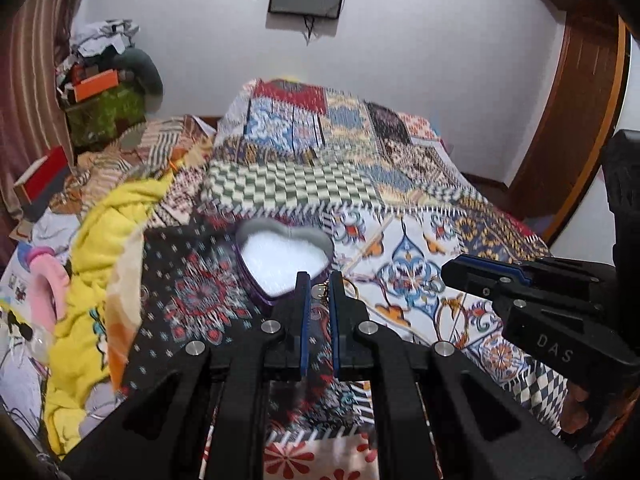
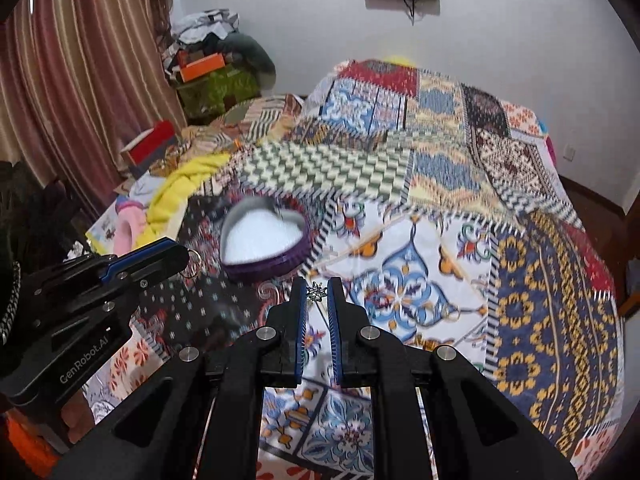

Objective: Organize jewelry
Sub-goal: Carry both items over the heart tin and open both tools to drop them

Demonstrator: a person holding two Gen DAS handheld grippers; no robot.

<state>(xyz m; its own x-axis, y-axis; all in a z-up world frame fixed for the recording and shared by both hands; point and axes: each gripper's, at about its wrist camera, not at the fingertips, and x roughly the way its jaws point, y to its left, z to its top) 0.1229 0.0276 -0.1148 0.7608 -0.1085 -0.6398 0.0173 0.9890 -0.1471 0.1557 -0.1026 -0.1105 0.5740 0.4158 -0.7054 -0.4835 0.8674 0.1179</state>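
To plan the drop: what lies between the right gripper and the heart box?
In the right wrist view, only bare patterned bedspread lies between the right gripper and the heart box.

the bed [image 2: 520, 264] wore a busy patchwork cover, and on it sat a purple heart-shaped tin [image 2: 262, 240], open, white-lined. at its left edge lay a crumpled yellow cloth [image 1: 100, 240], a pink ring [image 1: 48, 280] and a red box [image 2: 154, 146].

Left claw [image 1: 319, 292] pinches an earring [image 1: 325, 290] beside heart-shaped box [image 1: 285, 258].
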